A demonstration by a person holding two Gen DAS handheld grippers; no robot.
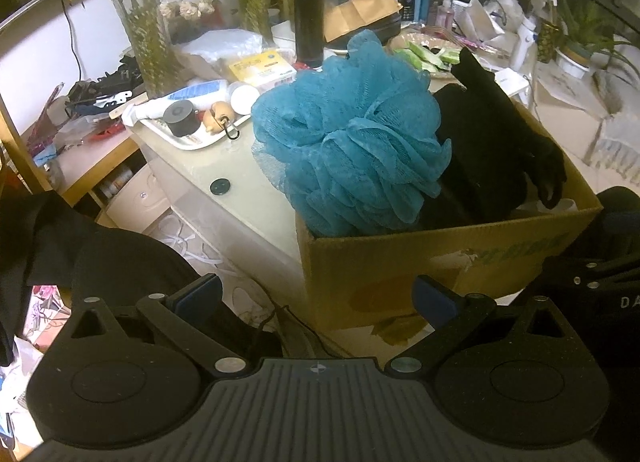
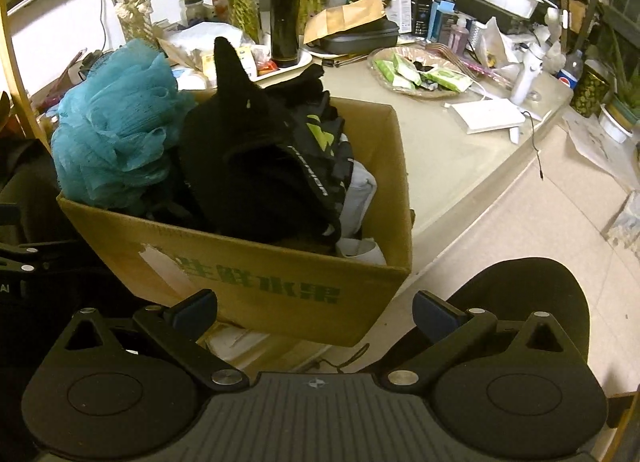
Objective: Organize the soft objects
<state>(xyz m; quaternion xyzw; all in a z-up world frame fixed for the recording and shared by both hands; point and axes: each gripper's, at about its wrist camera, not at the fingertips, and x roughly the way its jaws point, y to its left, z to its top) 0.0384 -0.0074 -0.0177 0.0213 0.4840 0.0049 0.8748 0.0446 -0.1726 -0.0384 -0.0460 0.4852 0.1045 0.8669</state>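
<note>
Currently both tools hang back from the brown cardboard box (image 1: 440,262) on the pale table (image 1: 240,198); we judge this a pause between placements, nothing in hand. Left tool (image 1: 318,296): fingers spread wide, empty, facing the box's near wall. At the box's left end the teal mesh bath pouf (image 1: 352,138) bulges above the rim. Beside it, the black knit garment (image 2: 240,166) is heaped high, one point sticking up; a black-and-green printed cloth (image 2: 320,142) lies against it. Right tool (image 2: 316,310): also spread, empty, near the printed front of the box. Next move likely calls for pressing the heap down or fetching another soft item; none is obvious on the cluttered table.
</note>
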